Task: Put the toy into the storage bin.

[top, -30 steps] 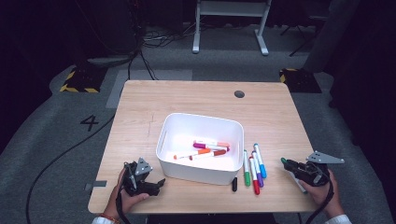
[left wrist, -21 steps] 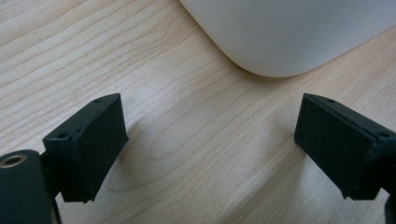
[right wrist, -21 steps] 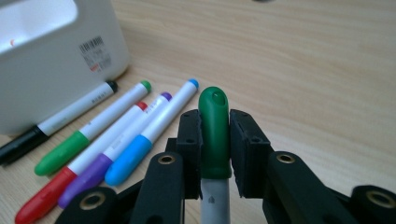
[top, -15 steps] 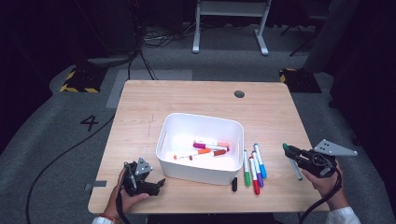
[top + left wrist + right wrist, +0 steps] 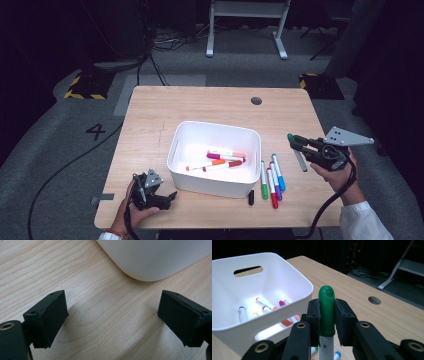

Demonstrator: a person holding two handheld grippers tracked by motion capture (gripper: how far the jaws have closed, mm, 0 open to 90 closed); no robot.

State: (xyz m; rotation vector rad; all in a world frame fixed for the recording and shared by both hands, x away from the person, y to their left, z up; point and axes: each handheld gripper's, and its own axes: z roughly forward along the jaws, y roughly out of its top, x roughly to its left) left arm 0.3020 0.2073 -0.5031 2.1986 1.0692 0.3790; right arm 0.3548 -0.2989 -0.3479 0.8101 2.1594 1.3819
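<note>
Table (image 5: pixel 210 107): light wood, round hole near the far edge.
Bin (image 5: pixel 182 140): white, mid-table; several markers lie on its floor, orange, magenta and red caps visible.
Loose markers (image 5: pixel 272 177): a row just right of the bin on the table, green, red, purple, blue; a small black one lies at the bin's near right corner.
Your right gripper (image 5: pixel 291 138): raised off the table, right of the bin, clamped on the green-capped marker (image 5: pixel 326 310); cap points up between the pads.
Your left gripper (image 5: pixel 170 196): resting low at the near left edge, jaws spread wide with nothing between them, the bin's corner just ahead.
</note>
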